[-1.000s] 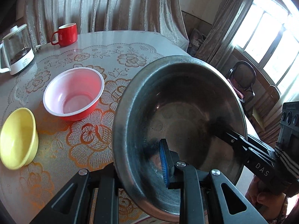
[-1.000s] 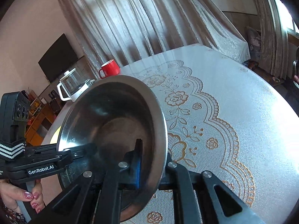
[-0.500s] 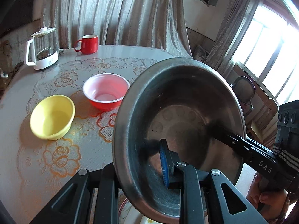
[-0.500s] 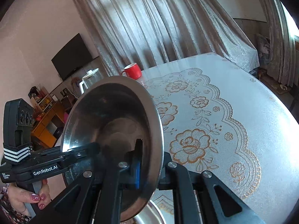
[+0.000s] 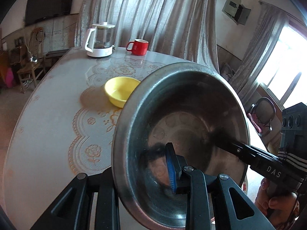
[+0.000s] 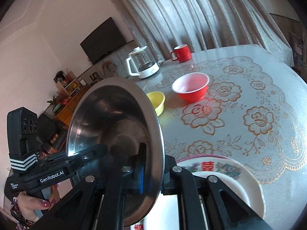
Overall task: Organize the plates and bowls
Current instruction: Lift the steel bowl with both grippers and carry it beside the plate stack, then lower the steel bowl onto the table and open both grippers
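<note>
**One steel bowl held by two grippers above the table**

One steel bowl [image 5: 180,126] is off the table, tilted, gripped on opposite sides of its rim. The left gripper [image 5: 144,174] has the rim between its fingers, one inside the bowl and one outside, and its jaws are opening slightly while the rim is still between the pads. The right gripper [image 6: 153,172] is clamped tight on the rim at the other side.

On the round table [image 6: 268,99] with its lace-pattern cloth stand one yellow bowl [image 5: 120,90], one red bowl [image 6: 191,90], one red mug [image 5: 139,47] and one glass kettle [image 5: 98,40]. One white plate with a flowered border [image 6: 226,168] lies at the near edge, directly under the right gripper.

The steel bowl covers part of the yellow bowl in both views and hides the red bowl entirely from the left camera. The plate is largely hidden by the gripper fingers and cut off at the bottom edge. Of the person only two hands show, one on each handle: the left hand [image 6: 36,205] and the right hand [image 5: 274,207]
</note>
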`<state>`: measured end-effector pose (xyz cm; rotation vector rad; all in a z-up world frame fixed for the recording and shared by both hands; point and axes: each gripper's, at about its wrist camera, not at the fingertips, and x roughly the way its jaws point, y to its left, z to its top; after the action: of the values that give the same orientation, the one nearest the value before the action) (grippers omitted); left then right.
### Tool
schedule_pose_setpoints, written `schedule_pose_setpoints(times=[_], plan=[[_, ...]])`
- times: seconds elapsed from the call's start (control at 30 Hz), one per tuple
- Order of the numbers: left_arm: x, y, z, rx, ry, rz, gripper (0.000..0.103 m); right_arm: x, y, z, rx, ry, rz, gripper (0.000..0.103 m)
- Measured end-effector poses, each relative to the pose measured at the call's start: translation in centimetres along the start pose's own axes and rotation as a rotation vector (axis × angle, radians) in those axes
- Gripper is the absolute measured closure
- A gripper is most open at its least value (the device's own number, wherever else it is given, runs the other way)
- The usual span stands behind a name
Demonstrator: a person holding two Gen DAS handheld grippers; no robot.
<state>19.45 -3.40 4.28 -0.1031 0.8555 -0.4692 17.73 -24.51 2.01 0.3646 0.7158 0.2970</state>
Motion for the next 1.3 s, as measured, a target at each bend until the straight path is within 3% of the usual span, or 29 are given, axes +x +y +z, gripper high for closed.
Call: schedule_pose_setpoints(times=[0.33, 0.67, 0.83, 1.0, 1.3], plan=[[-1.2, 6.5, -4.6, -0.116, 0.05, 0.058, 0.077, 5.5, 5.7, -4.7, -0.023, 0.173, 0.051, 0.093], [0.7, 8.3, -7.5, -0.169, 0.118, 0.07, 0.077, 9.0, 6.4, -6.6, -0.012, 0.304, 0.0, 0.091], [1.5, 8.6, -7.9, -0.193, 0.13, 0.059, 0.077, 9.4, 6.4, -6.9, -0.027, 0.326, -0.024, 0.09], [2.3, 8.9, -7.6, -0.207, 0.128, 0.067, 0.077, 9.7, 6.5, -7.0, -0.051, 0.355, -0.039, 0.081], [2.2, 9.0, -7.7, -0.216, 0.121, 0.075, 0.077, 8.0, 7.0, -5.7, -0.077, 0.307, -0.041, 0.076]])
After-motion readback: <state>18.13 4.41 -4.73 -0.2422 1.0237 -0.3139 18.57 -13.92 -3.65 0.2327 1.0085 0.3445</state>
